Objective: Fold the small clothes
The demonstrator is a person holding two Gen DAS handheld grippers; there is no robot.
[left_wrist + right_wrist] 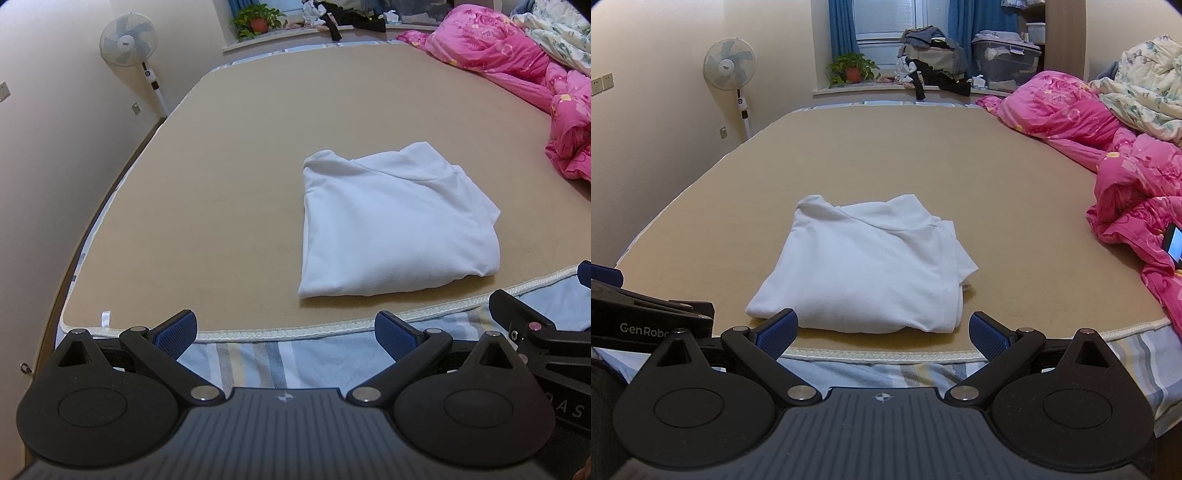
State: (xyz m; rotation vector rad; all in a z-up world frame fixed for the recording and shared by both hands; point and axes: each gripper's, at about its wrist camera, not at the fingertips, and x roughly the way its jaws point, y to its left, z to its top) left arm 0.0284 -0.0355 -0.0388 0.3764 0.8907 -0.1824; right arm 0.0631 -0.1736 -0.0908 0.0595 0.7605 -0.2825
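Presently, risk: the loose right-hand layers of the folded white cotton garment [866, 266] could slide apart if a finger catches them, spoiling the fold.
Cause: the stepped edges there lie unpinned.
Garment form: a soft, roughly square bundle, collar fold across the far side, few creases.
Garment place: on the tan mattress pad [1015, 192], near its front edge, apart from the pink floral quilt [1126, 177].
Left gripper [286, 330]: spread wide, empty, short of the pad's edge.
Right gripper [882, 332]: spread wide, empty, just before the garment.
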